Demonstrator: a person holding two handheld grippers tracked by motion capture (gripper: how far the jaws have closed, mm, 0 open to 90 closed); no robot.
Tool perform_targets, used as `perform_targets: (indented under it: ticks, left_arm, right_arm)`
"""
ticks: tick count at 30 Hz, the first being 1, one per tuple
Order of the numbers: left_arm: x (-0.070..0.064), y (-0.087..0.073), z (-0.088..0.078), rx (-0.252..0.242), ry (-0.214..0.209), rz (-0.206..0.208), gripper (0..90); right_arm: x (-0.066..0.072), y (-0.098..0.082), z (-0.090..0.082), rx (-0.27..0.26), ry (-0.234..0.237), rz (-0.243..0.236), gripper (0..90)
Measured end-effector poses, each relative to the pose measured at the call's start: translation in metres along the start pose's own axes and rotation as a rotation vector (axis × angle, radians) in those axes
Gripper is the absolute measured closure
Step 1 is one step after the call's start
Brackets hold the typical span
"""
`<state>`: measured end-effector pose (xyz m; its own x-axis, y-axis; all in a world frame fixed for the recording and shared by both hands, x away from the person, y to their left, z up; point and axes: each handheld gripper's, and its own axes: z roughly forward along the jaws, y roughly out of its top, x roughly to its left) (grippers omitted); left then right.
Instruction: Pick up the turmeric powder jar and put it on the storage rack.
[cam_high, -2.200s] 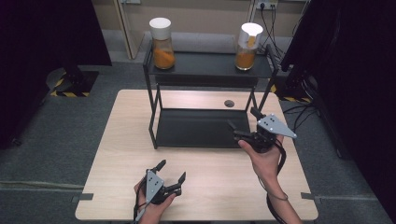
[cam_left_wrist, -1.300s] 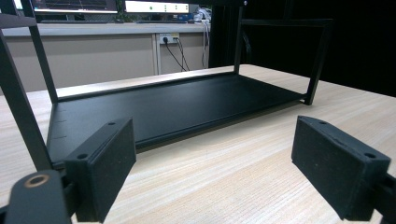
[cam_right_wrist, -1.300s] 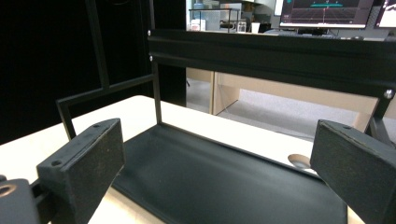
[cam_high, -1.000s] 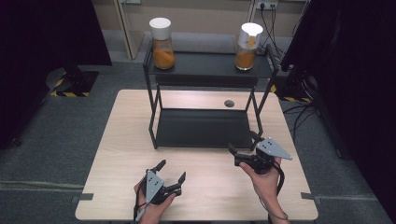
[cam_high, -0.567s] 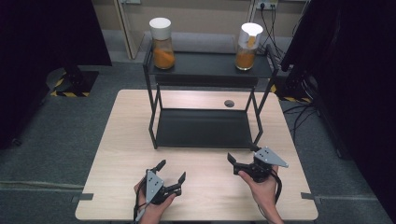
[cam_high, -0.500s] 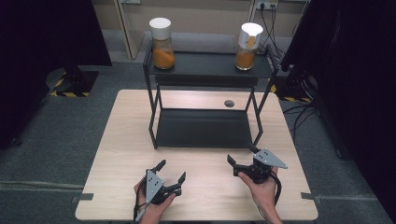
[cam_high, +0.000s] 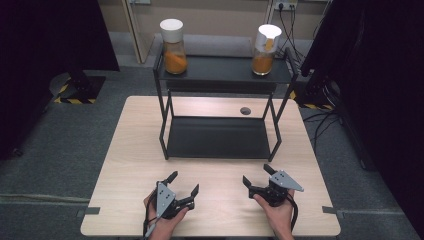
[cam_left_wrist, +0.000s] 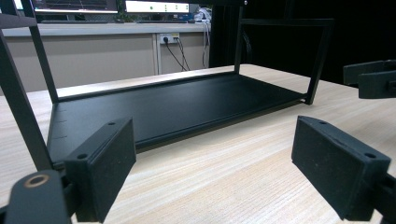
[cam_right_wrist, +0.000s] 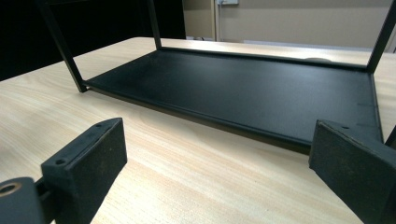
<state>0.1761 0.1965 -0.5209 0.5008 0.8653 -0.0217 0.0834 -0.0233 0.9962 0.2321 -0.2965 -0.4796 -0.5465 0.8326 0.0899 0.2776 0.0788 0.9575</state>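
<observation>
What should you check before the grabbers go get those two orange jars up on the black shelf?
1. Left gripper open and holding nothing: ok.
2. Right gripper open and holding nothing: ok.
3. Both jars upright on the top shelf, left jar and right jar: ok.
4. White lids on both jars: ok.
5. Lids screwed tight: cannot tell.
6. Table bare between the grippers and the rack: ok.
</observation>
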Motion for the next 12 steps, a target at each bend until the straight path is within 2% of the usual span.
perform_targets:
  ticks: [7,12]
  left_arm:
    - [0.0004,0.0002,0.0002,0.001,-0.003,0.002,13.3]
    - [0.0012,0.0010,0.0009,0.005,-0.007,0.006,13.2]
  right_arm:
    - [-0.0008,-0.0034,0.0015,0.013,0.003,0.009,4.4]
    - [-0.0004,-0.0012,0.0000,-0.001,0.008,0.006,4.1]
